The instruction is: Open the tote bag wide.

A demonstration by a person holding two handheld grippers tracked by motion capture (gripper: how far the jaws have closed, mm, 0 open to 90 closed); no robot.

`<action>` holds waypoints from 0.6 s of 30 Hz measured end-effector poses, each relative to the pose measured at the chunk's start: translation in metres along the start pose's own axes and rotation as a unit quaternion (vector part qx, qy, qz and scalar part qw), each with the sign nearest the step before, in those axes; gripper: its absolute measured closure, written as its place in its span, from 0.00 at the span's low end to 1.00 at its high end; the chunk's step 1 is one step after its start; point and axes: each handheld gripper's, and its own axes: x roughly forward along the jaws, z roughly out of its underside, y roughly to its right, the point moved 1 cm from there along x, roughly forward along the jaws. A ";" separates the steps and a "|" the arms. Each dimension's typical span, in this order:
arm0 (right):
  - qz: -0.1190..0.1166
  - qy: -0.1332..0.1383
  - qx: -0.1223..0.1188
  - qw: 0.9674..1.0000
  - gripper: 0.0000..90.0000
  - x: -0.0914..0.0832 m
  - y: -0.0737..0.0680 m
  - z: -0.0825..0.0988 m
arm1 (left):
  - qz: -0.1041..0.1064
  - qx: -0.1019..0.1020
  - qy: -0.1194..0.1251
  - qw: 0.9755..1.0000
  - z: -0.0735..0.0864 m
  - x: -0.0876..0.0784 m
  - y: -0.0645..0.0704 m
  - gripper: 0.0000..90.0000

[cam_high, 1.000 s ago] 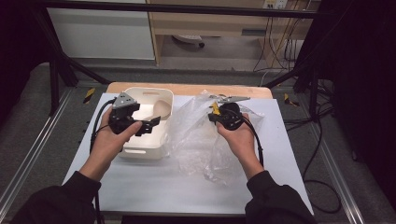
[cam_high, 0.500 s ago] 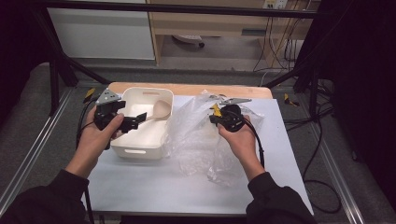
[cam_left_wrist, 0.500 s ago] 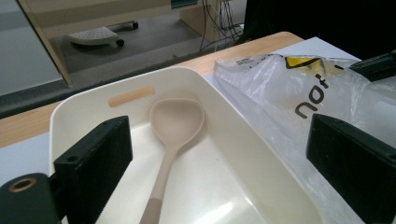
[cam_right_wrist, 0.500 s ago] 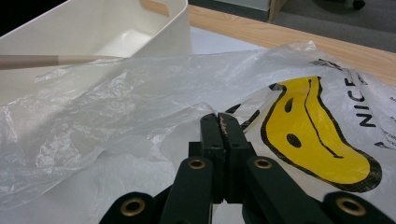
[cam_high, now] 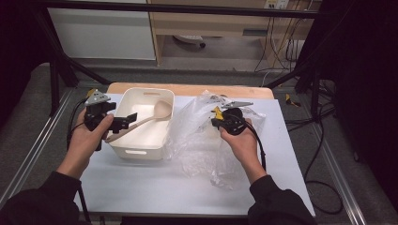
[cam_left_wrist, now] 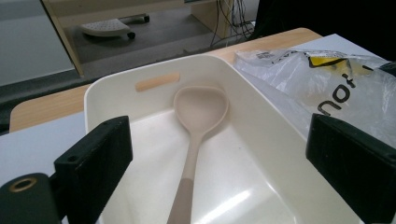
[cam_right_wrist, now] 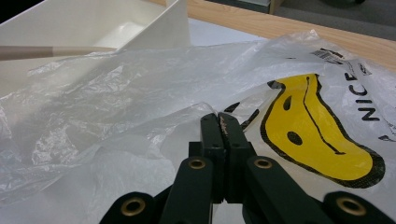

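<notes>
Beige spoon (cam_high: 149, 116) lies loose in the white bin (cam_high: 141, 151), bowl at the far end, handle over the near-left rim. Left claw (cam_high: 123, 123) released, jaws wide at that handle. Right claw (cam_right_wrist: 219, 122) clenched, pinching the clear plastic bag (cam_high: 202, 140) just beside the bin on the table (cam_high: 141, 187). Judged: spoon binned; bag not yet dealt with.
</notes>
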 end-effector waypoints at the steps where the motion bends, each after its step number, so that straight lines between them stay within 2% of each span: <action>1: 0.001 0.001 0.002 1.000 1.00 0.000 0.000 0.001 | -0.001 0.000 -0.002 1.000 0.001 -0.001 -0.001 0.07; 13: 0.004 -0.002 0.006 1.000 1.00 -0.001 0.003 0.006 | 0.001 -0.004 -0.012 1.000 0.008 0.000 -0.009 0.07; 18: 0.003 -0.003 0.008 1.000 1.00 -0.001 0.005 0.010 | -0.005 -0.005 -0.018 1.000 0.010 0.002 -0.012 0.07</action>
